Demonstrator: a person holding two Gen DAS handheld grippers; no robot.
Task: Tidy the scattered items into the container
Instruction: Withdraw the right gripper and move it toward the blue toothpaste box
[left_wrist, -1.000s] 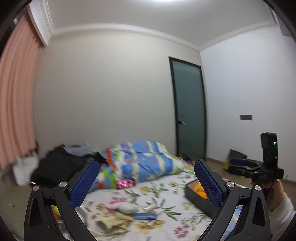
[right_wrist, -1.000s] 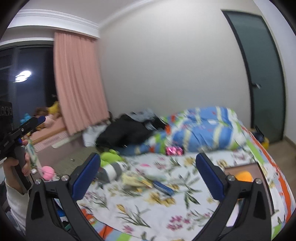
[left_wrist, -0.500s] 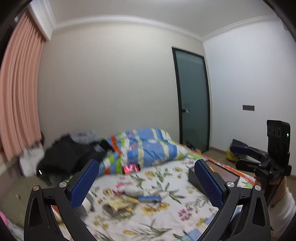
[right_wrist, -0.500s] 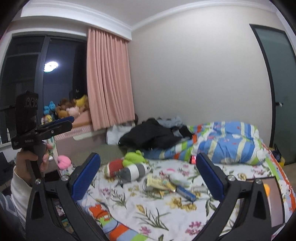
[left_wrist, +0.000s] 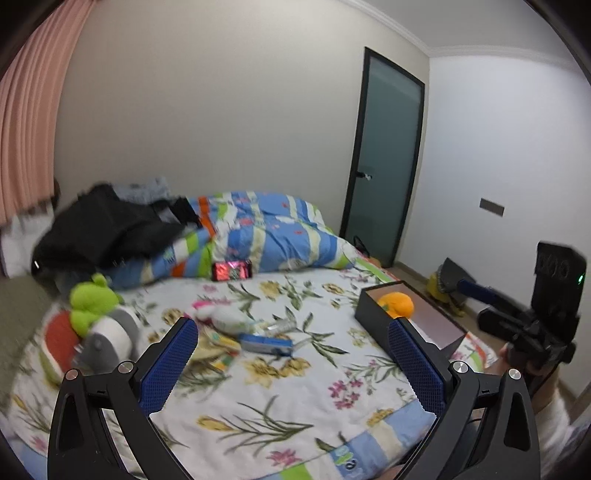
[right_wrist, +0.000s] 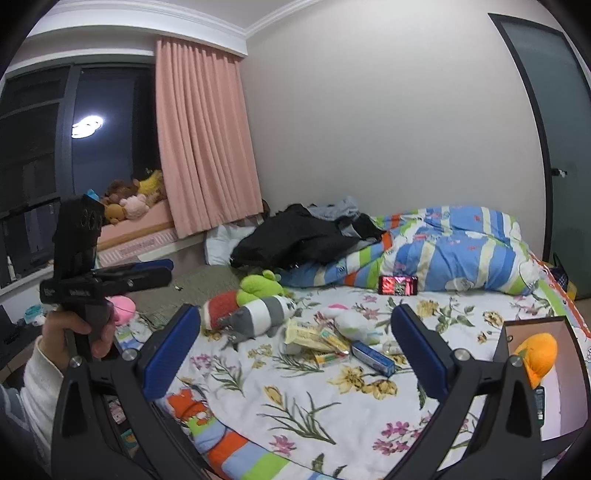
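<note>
Lying flat, blue box (right_wrist: 373, 357) points toward container (right_wrist: 503, 341).

Black gripper (left_wrist: 291, 365) frames, blue textured pads (left_wrist: 168, 363), silver screws; white sleeve (right_wrist: 38, 384), perhaps knitted.

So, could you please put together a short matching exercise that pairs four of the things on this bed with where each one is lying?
Things:
1. orange plush toy
2. phone with the lit screen
3. blue box
4. black jacket

Places:
A. on the floral sheet, among the scattered items in the middle of the bed
B. inside the dark open box at the right edge of the bed
C. piled at the head of the bed, beside the striped quilt
D. propped against the front of the striped quilt

Pairs: 1-B, 2-D, 3-A, 4-C
</note>
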